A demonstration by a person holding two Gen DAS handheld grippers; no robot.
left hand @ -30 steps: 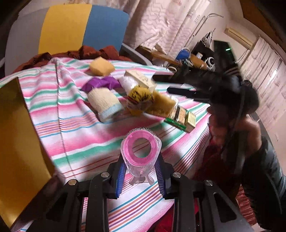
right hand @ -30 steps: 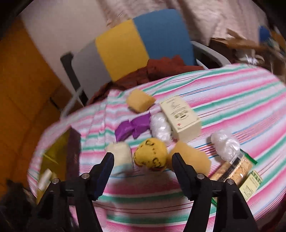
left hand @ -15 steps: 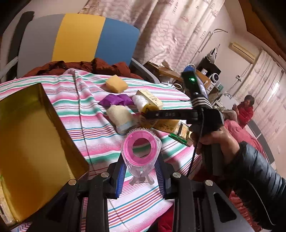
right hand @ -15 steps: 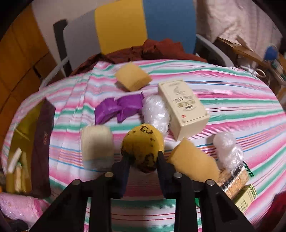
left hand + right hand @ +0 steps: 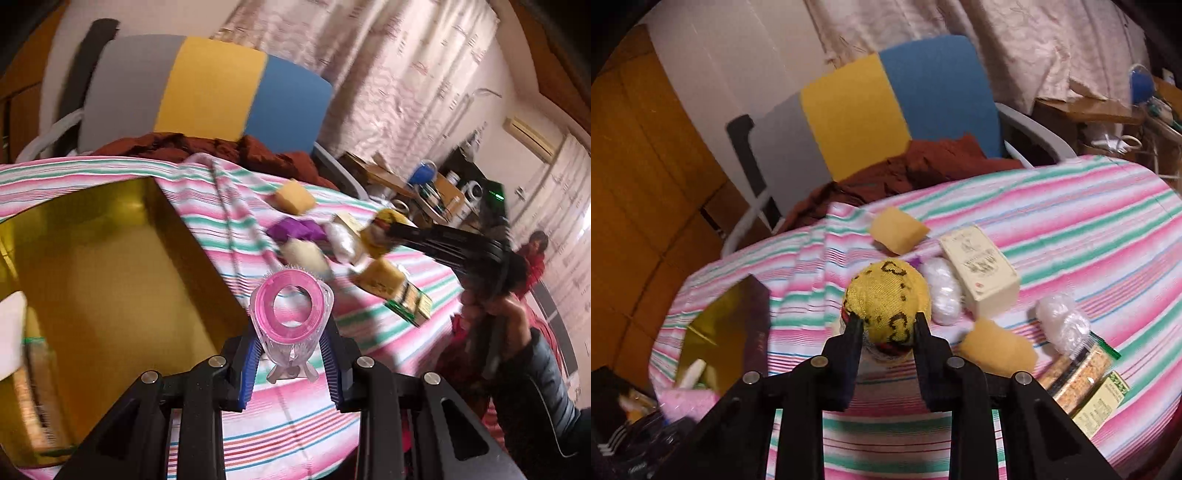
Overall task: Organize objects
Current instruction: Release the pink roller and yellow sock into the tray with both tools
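Pink-ringed clear brush [image 5: 291, 314] sits clamped between the blue pads of the left gripper [image 5: 291, 360], bristles up, held above the striped cloth [image 5: 207, 192] just right of the gold box [image 5: 110, 258]. Box is open; something white and a packet lie at its 8 o'clock corner, blurred. Right gripper [image 5: 886, 325] is closed tight on the yellow sock ball [image 5: 886, 302], fingers pressed into both sides; in the left view the ball [image 5: 380, 236] hangs clear of the cloth at 2 o'clock from the brush. On the cloth in the right view: sponge [image 5: 897, 230] at 12 o'clock from the ball, white bundle [image 5: 942, 290] just beside it at 3, cream carton [image 5: 979, 269] touching that bundle, second sponge [image 5: 997, 350] at 4, plastic wrap wad [image 5: 1060, 321] and snack packs [image 5: 1078, 373] further right. Purple cloth [image 5: 295, 229] and cream sock roll [image 5: 306, 254] show only in the left view, side by side. Chair [image 5: 868, 110] with rust fabric [image 5: 916, 166] at far edge. Hand [image 5: 495, 314] grips the right tool's handle.
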